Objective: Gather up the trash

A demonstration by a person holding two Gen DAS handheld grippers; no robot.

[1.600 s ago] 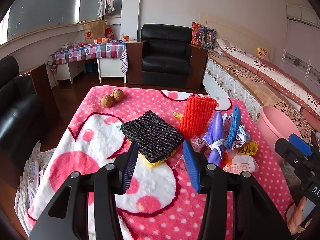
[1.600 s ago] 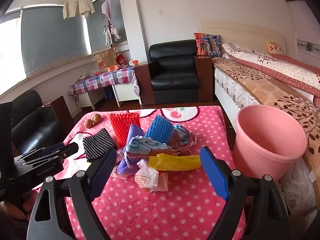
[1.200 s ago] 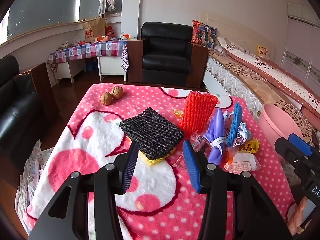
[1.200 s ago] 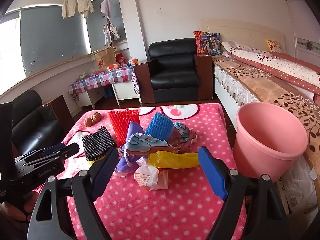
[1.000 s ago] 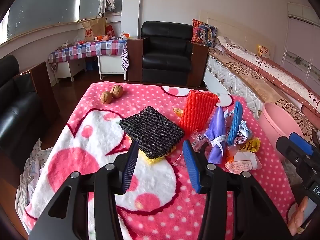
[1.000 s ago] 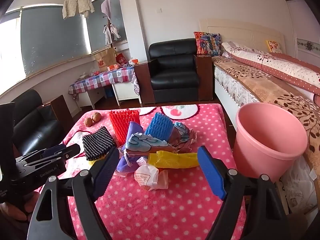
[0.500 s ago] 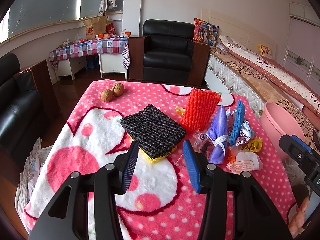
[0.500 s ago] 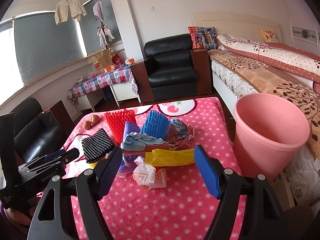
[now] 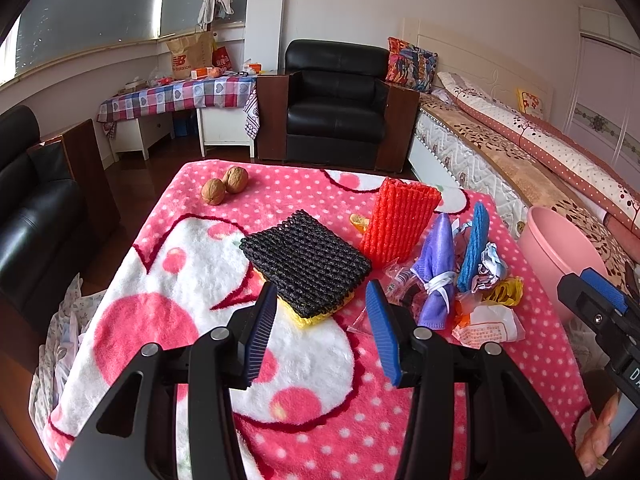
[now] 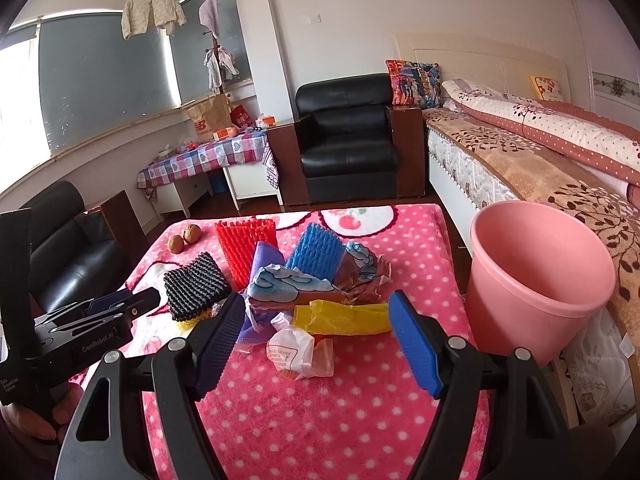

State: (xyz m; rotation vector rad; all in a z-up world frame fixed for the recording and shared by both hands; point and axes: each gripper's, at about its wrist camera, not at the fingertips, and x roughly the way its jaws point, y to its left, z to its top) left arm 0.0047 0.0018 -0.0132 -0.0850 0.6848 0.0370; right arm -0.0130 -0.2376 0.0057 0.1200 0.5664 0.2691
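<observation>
Both grippers have eased slightly back and upward over the last second and a half, so the pink polka-dot blanket (image 9: 320, 368) covering the table shows more of its near part, while the trash itself lies where it was. In the left wrist view the left gripper (image 9: 322, 334) hangs with its jaws partly apart and nothing between them, just short of the black foam net (image 9: 304, 260), which lies on a yellow one (image 9: 310, 317). Beyond that, the red foam net (image 9: 398, 224) stands upright, with the purple cloth (image 9: 436, 276) and blue foam net (image 9: 474, 248) close to its right. In the right wrist view the right gripper (image 10: 320, 344) is spread wide and empty above the pile, its blue pads either side of the yellow plastic bag (image 10: 340, 316) and the white wrapper (image 10: 298, 350), which sits nearest the camera. Behind them a crumpled blue-and-brown wrapper (image 10: 316, 280) leans against the blue net. To the right of the table, beside the bed (image 10: 520, 148), the pink bucket (image 10: 536, 280) stands upright with its mouth open. Two walnuts (image 9: 224, 186) rest touching each other at the table's far left corner, well apart from the trash.
</observation>
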